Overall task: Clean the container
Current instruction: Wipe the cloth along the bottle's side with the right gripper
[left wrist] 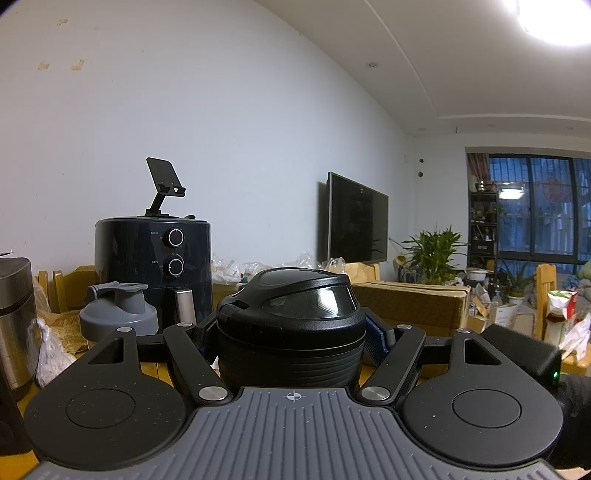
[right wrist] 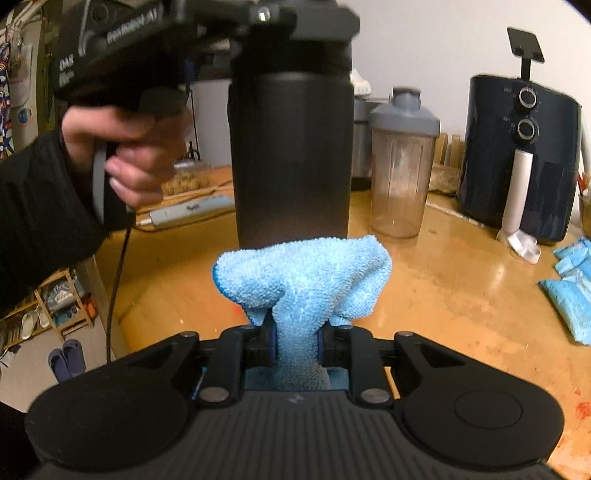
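Note:
A tall matte black bottle (right wrist: 291, 147) stands upright over the wooden table (right wrist: 461, 280). My left gripper (right wrist: 295, 22) is clamped around its top, with a person's hand (right wrist: 125, 147) on the handle. In the left wrist view the bottle's black lid (left wrist: 295, 295) fills the gap between the left gripper's (left wrist: 291, 332) fingers. My right gripper (right wrist: 295, 343) is shut on a light blue microfibre cloth (right wrist: 303, 277). The cloth bunches up in front of the bottle's lower end and hides its base. I cannot tell whether cloth and bottle touch.
A clear shaker cup with a grey lid (right wrist: 402, 166) stands just right of the bottle. A dark air fryer (right wrist: 517, 155) sits at the back right, blue packets (right wrist: 569, 288) lie at the right edge. A steel pot (left wrist: 14, 317) is at the far left.

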`<state>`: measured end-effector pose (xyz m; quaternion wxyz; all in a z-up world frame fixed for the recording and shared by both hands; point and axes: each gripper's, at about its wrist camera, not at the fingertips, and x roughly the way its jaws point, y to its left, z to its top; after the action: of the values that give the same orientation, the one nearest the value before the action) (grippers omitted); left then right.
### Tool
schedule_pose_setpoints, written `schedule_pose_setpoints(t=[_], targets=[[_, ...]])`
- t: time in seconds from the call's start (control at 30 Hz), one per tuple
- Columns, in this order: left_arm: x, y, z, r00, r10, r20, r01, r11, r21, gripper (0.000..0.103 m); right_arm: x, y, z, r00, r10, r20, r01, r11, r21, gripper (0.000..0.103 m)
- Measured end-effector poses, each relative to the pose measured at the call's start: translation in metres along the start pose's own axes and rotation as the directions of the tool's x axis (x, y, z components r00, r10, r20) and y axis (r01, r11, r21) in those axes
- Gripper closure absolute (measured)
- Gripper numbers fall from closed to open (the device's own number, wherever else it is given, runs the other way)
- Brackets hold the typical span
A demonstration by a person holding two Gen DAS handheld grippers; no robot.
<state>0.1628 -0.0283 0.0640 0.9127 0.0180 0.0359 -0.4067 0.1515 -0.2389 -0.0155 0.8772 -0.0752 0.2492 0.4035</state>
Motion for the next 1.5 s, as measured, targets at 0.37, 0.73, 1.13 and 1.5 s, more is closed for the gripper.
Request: schedule_pose_setpoints(t=[0.37,0.73,1.13,1.5], targets=[[0.003,0.002,-0.001,1.0,-0.003,0.002,0.003,1.0,0.001,0.032,0.01,0.006,-0.008,0.998,-0.022,-0.059,0.021,1.0,-0.016,0.089],[0.005,0.005,0.0,1.0,-0.003,0.002,0.003,1.0,-0.003,0.032,0.011,0.004,-0.008,0.998,-0.015,-0.055,0.015,1.0,0.002,0.089],[0.005,0.008,0.0,1.0,-0.004,0.001,0.004,1.0,-0.004,0.032,0.01,0.002,-0.007,0.999,-0.009,-0.037,0.01,1.0,0.012,0.087],[0.004,0.007,-0.001,1.0,-0.001,-0.005,0.001,1.0,0.006,0.032,-0.005,0.006,0.004,0.999,-0.022,0.033,0.021,1.0,0.014,0.086]])
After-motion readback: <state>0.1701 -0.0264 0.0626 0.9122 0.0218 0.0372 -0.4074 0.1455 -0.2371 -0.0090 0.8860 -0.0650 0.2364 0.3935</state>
